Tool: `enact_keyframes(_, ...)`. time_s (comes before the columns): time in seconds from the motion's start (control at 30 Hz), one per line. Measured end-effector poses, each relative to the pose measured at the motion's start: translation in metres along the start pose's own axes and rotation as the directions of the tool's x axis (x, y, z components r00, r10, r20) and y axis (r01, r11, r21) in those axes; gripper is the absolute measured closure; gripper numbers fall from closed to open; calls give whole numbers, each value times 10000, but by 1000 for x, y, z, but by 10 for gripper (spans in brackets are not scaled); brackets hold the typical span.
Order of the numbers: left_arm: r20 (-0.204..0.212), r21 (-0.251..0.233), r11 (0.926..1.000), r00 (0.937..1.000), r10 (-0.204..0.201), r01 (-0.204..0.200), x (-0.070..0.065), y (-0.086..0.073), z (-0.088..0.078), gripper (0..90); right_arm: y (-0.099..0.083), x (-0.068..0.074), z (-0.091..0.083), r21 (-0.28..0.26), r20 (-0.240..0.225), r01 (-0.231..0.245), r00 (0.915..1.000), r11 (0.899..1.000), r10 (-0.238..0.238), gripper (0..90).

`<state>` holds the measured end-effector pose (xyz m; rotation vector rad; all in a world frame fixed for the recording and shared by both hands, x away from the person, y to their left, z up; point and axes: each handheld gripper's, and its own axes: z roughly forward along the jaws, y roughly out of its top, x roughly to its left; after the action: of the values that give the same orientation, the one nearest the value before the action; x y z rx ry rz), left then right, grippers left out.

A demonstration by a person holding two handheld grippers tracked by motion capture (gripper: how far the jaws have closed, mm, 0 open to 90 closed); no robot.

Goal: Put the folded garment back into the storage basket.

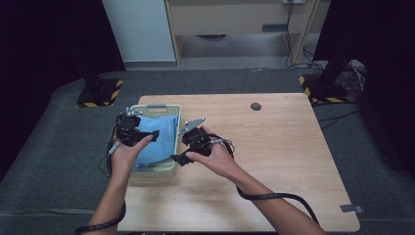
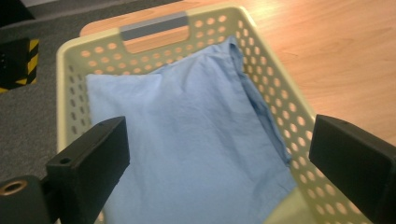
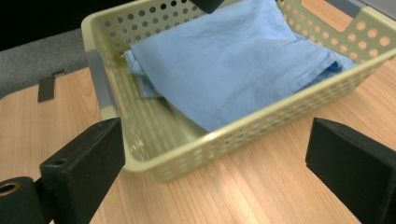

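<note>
Overhead, from the high view, one pale yellow-green perforated basket is seen at the left edge of the wooden table, its near left corner covered by the person's left hand. One blue cloth lies inside it. The left gripper is held over the cloth; the right gripper is held at the basket's right rim, its jaw tips too small to resolve from this view. One small dark disc sits near the far edge. Bare wood extends right of the basket to the table's right edge.

Left gripper view: both black jaws are set wide apart with nothing between them, above the blue cloth. The cloth is folded, its layers uncountable, and its near edge is cut off by the frame. The basket shows one grey-lined handle slot at the far end. Bare basket floor is seen at lower right.

Right gripper view: the jaws are spread wide and hold nothing, beside the basket wall and above bare wood. The cloth covers most of the floor; the near left corner is uncovered. A dark tip at the top edge is cut off.
</note>
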<state>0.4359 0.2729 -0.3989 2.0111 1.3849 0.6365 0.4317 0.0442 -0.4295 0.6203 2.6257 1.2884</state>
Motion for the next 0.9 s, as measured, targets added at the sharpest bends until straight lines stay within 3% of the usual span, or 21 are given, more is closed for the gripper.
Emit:
enact_keyframes(0.3, 276, -10, 9990, 9986, 442, -442, -28, -7, -9, 43, -11, -8, -29, -67, -50, -83, 10000, 9999, 82, 40)
enact_keyframes(0.57, 685, -113, 9970, 9947, 773, -767, -52, -10, -14, 48, -27, -23, -61, -92, 218, -227, 9995, 9997, 229, 39)
enact_keyframes(0.6, 723, -7, 9942, 9916, 1072, -1074, -61, -11, -14, 50, -30, -25, -65, -88, 275, -216, 9994, 9997, 218, 38)
enact_keyframes(0.67, 849, 68, 9925, 9890, 1210, -1221, -68, -11, -14, 51, -34, -29, -72, -115, 324, -320, 9989, 9994, 324, 38)
enact_keyframes(0.9, 1082, -250, 9898, 9839, 1425, -1406, -88, -8, -17, 51, -51, -39, -93, -265, 523, -560, 9970, 9981, 573, 37)
